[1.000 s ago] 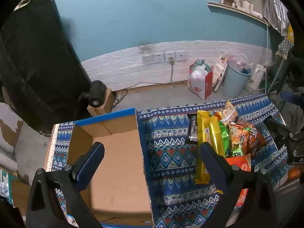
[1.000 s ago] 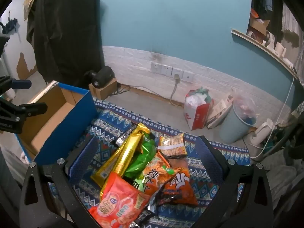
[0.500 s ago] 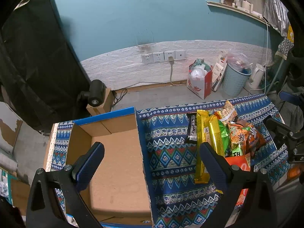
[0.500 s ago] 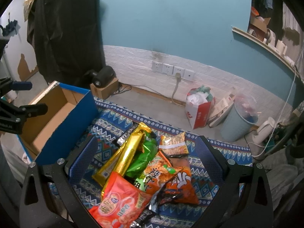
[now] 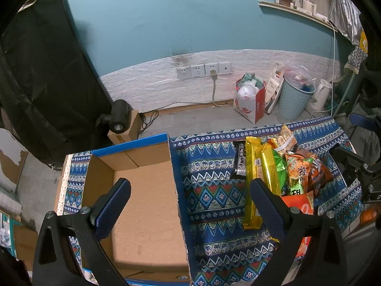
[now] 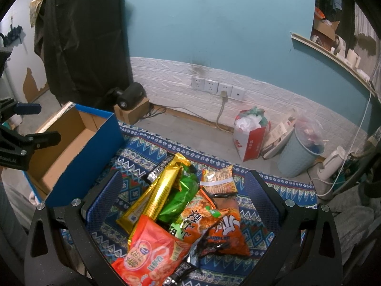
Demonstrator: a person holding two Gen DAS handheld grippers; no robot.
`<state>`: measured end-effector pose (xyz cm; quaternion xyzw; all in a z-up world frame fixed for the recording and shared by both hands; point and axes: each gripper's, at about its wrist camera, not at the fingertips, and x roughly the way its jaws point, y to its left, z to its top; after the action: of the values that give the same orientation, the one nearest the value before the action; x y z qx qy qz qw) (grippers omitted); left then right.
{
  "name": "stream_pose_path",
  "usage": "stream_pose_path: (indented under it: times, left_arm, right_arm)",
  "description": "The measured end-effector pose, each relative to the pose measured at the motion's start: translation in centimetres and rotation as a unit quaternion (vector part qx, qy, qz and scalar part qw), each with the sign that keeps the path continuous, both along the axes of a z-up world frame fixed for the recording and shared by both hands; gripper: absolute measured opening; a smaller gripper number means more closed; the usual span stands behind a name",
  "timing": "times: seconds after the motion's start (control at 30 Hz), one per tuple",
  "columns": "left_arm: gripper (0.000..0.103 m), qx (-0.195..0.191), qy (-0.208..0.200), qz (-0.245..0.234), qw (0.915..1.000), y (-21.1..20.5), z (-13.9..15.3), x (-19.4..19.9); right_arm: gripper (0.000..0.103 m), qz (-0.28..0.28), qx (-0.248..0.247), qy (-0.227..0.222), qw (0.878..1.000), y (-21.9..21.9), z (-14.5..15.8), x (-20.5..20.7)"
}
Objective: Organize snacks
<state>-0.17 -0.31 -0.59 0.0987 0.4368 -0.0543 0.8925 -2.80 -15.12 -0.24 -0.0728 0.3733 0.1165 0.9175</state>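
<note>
- My left gripper [image 5: 189,199] hangs with its jaws spread wide, grasping nothing; 1 finger sits over the box [image 5: 142,190], the other over the near end of the snacks [image 5: 281,174].
- My right gripper [image 6: 184,199] is also released, its 2 fingers straddling the snack pile with nothing pinched.
- The box is open-topped, blue outside, bare cardboard inside, on the left of the cloth [image 5: 212,195]; its near edge is cut off by the left view's frame.
- The snacks lie in 1 overlapping heap on the cloth, right of the box and apart from it.
- The gold pack [image 6: 157,197] is long and thin; its long axis runs near-to-far, the far end tilted slightly right in the right view.
- A black bar [image 5: 239,158] lies beside it on the box side, long axis also near-to-far, mostly hidden in the right view.
- The red bag [image 6: 150,255] is nearest me and cut off by the frame.
- The green bag [image 6: 182,196] is half buried; I cannot read the small print on any pack.
</note>
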Motion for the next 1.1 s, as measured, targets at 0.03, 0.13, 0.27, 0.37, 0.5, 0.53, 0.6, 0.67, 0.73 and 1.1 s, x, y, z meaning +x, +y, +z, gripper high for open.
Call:
stream_pose_path:
  times: [0.03, 0.13, 0.27, 0.37, 0.5, 0.53, 0.6, 0.67, 0.73, 1.1]
  left_arm:
    - [0.101, 0.0, 0.0, 0.0, 1.0, -0.01, -0.04, -0.06]
    - [0.101, -0.001, 0.001, 0.0, 1.0, 0.02, -0.12, -0.18]
    - [0.101, -0.001, 0.001, 0.0, 1.0, -0.03, -0.14, -0.22]
    - [0.101, 0.001, 0.001, -0.001, 1.0, -0.09, -0.19, -0.18]
    - [0.101, 0.002, 0.001, -0.004, 1.0, -0.32, -0.24, -0.34]
    - [0.101, 0.002, 0.001, -0.004, 1.0, -0.35, -0.25, -0.32]
    - [0.101, 0.003, 0.002, -0.004, 1.0, -0.42, -0.25, -0.29]
    - [0.101, 0.002, 0.002, -0.004, 1.0, -0.43, -0.25, -0.3]
    - [0.101, 0.003, 0.002, -0.004, 1.0, -0.45, -0.25, -0.3]
    - [0.101, 0.003, 0.004, -0.005, 1.0, -0.68, -0.41, -0.39]
  right_arm:
    - [0.1, 0.0, 0.0, 0.0, 1.0, -0.02, 0.02, 0.02]
    - [0.1, -0.004, -0.003, -0.004, 1.0, -0.09, 0.12, -0.13]
    - [0.1, -0.008, 0.0, -0.006, 1.0, -0.34, 0.25, -0.14]
    - [0.1, -0.009, 0.005, -0.003, 1.0, -0.47, 0.26, 0.05]
    - [0.1, -0.008, 0.005, -0.003, 1.0, -0.45, 0.27, 0.03]
    - [0.1, -0.008, 0.005, -0.003, 1.0, -0.44, 0.25, 0.01]
    - [0.1, -0.008, 0.004, -0.002, 1.0, -0.44, 0.24, 0.0]
    - [0.1, -0.009, 0.002, -0.001, 1.0, -0.45, 0.16, 0.02]
    - [0.1, -0.008, 0.003, 0.001, 1.0, -0.44, 0.08, 0.01]
    - [0.1, -0.01, 0.001, 0.007, 1.0, -0.59, -0.04, 0.13]
